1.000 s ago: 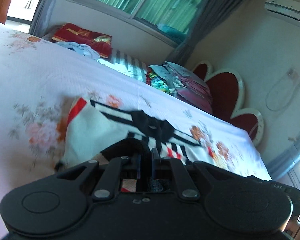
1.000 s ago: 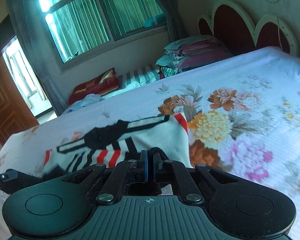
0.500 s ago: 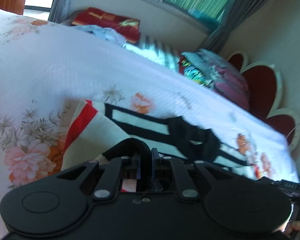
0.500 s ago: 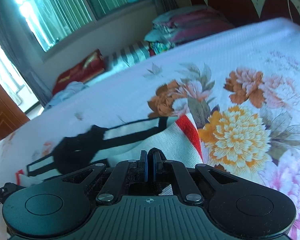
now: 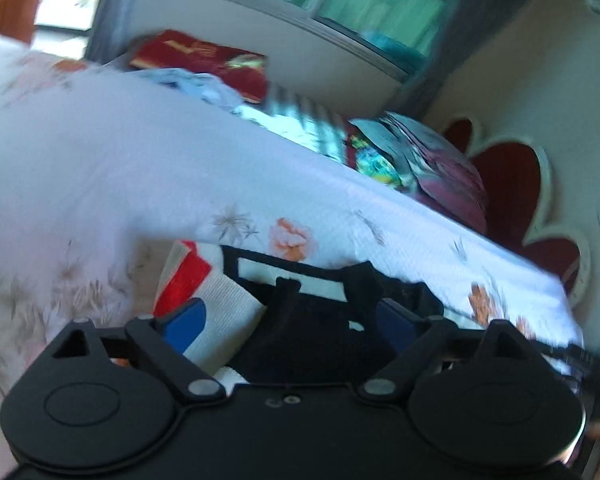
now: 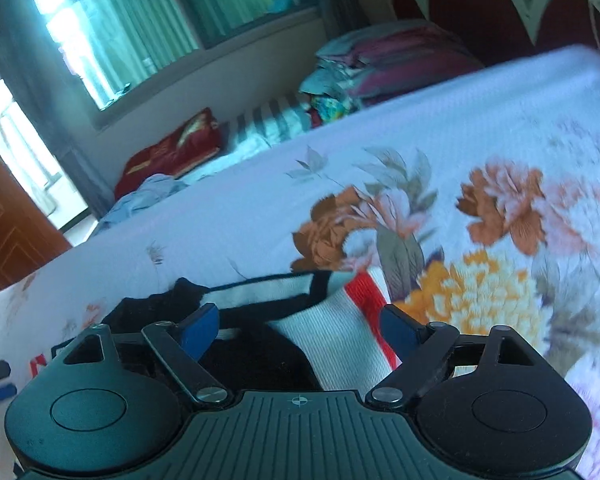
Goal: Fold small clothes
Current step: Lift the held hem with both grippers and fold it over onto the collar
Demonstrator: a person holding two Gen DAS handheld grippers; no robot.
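My left gripper point(image 5: 290, 320) has just been opening; its blue pads point(image 5: 188, 322) now stand wide apart with the small knit garment point(image 5: 228, 312) lying loose between them, neither pad pressing on it. My right gripper point(image 6: 300, 326) has likewise just been opening, its pads point(image 6: 200, 324) spread wide over the same garment's white, red-edged end point(image 6: 340, 332), not clamped on it. The garment, white with black bands and a black collar, rests on the flowered bedsheet point(image 6: 260, 208) near the bed's front edge. The views are blurred, so I cannot tell whether any fingertip brushes the cloth.
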